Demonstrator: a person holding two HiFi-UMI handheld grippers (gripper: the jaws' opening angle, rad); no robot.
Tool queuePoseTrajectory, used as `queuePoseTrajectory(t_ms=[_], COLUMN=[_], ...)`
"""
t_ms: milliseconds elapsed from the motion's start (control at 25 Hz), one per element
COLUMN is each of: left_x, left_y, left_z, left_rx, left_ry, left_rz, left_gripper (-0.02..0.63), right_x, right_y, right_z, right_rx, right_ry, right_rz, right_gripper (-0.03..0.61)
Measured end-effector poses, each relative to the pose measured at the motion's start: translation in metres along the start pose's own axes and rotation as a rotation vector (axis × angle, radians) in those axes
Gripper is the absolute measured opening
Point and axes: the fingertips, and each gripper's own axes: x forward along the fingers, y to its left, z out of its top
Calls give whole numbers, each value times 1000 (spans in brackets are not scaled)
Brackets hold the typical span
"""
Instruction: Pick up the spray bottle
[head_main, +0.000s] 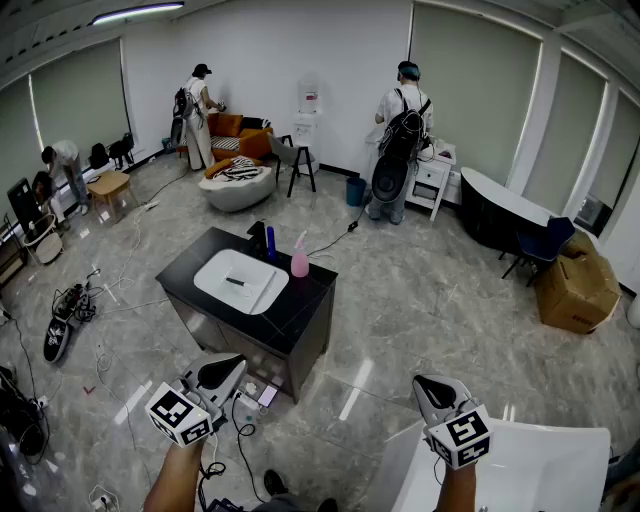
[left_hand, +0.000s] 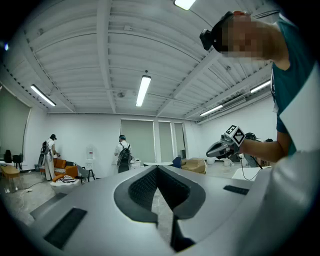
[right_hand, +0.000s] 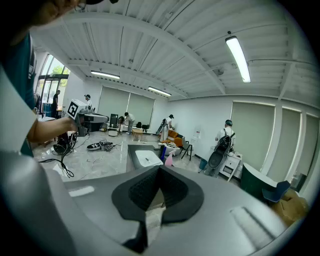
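The pink spray bottle (head_main: 299, 262) stood on the dark tabletop (head_main: 305, 310), at two o'clock from its white basin (head_main: 240, 281). Well short of it, the left claw (head_main: 222, 372) and right claw (head_main: 432, 388) were both closed and empty, apparently awaiting the approach.

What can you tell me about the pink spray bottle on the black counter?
The pink spray bottle stands upright near the far edge of the black counter, just beyond the white basin and beside a slim blue bottle. Its body is rounded pink, plastic by the look, tapering to a paler trigger head. Only the countertop touches it; nothing holds it. Any label is too small to tell.
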Motion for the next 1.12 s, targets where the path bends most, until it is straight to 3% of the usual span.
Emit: queuePoseTrajectory(t_ms=[440,1120], left_x=[-2,-18], left_y=[45,154], left_z=[-9,-16], left_rx=[-6,-28], left_ry=[10,-6], left_rz=[-10,-30], left_gripper=[5,5], right_x=[49,151], right_y=[19,62], right_z=[24,76], right_rx=[7,2], right_ry=[-6,-28], right_rz=[8,18], right_gripper=[8,11])
